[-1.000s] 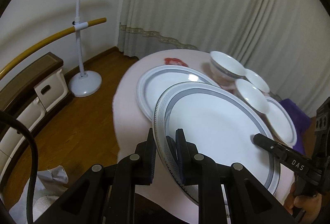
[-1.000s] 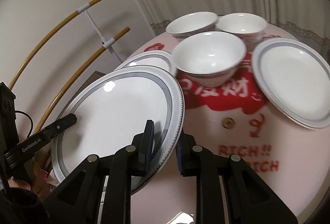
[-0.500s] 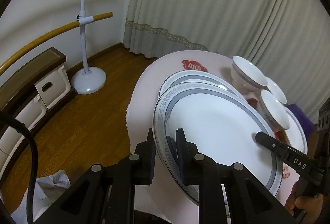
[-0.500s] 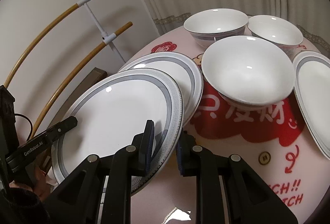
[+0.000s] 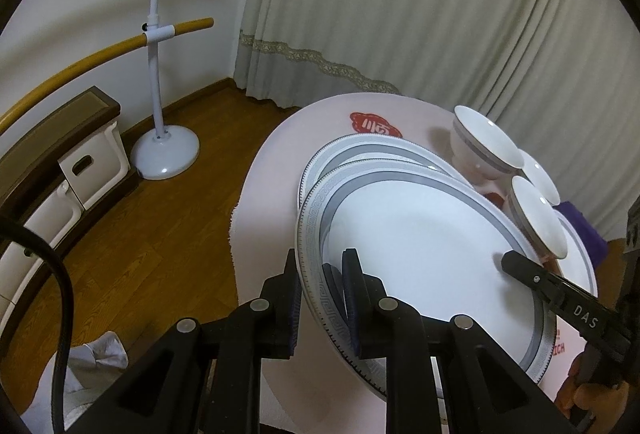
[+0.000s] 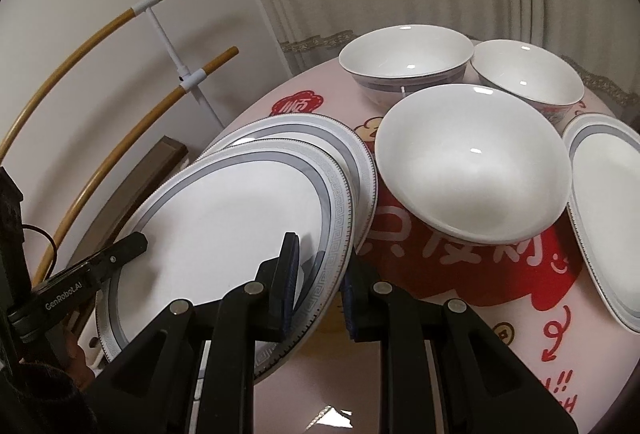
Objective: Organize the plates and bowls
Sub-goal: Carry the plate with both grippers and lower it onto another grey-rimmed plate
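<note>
Nearest the left wrist camera, the left gripper [image 5: 322, 298] is clamped narrow on the near rim of the held plate [image 5: 420, 266], one finger under the rim and one on top. In the right wrist view the right gripper [image 6: 320, 274] pinches the opposite rim of that same plate [image 6: 240, 226] the same way. Each camera also catches the other tool's black finger lying on the plate's white face, and only a sliver of the person's hand [image 5: 580, 394] behind it, cut off at the frame edge.

The held plate tilts over a second plate [image 6: 320, 130] lying on the round table [image 5: 272, 194]; most of that lower plate is covered, with only a crescent of its grey band showing. Whether the two rims touch is hard to make out.

Just beyond, the near bowl [image 6: 472, 162] hides the base of the far bowl [image 6: 404, 62] and part of the right bowl [image 6: 528, 74]. A third plate [image 6: 604, 202] is cut off at the right edge. The red print on the table is largely hidden under the dishes.

Against a second ago, the held plate has come across and lower, from beside the lower plate to over nearly all of it, and both grips are as tight as before
</note>
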### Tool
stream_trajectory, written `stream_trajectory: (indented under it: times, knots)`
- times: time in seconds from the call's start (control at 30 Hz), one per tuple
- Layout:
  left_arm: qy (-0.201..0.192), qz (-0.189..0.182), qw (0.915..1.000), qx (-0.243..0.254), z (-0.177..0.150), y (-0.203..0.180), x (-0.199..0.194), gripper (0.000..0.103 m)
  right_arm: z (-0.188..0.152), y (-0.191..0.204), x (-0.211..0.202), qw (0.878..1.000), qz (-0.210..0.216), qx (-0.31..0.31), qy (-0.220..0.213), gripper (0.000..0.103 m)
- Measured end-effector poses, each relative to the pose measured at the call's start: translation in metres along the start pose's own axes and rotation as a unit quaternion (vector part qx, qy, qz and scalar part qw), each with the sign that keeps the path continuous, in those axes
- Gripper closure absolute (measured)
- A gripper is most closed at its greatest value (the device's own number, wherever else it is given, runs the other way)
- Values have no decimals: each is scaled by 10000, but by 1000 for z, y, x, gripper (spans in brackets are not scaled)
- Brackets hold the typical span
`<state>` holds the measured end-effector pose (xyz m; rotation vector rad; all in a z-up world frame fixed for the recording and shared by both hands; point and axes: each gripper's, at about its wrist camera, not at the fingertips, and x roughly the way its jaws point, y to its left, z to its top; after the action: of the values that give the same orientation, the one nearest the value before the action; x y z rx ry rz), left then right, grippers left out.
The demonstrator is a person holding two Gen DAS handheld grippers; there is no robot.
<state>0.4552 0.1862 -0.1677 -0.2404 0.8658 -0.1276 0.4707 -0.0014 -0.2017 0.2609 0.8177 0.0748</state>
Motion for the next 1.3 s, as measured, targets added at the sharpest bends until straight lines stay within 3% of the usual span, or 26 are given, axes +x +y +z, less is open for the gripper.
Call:
stream_trajectory:
  times: [0.97, 1.3]
  knots:
    - [22, 26, 10000, 72, 0, -1, 7, 87, 4, -3, 12, 9987, -448, 240, -48, 83]
    - [-18, -32, 10000, 80, 2, 1, 3, 86, 0, 0, 18, 9981, -556, 274, -47, 76]
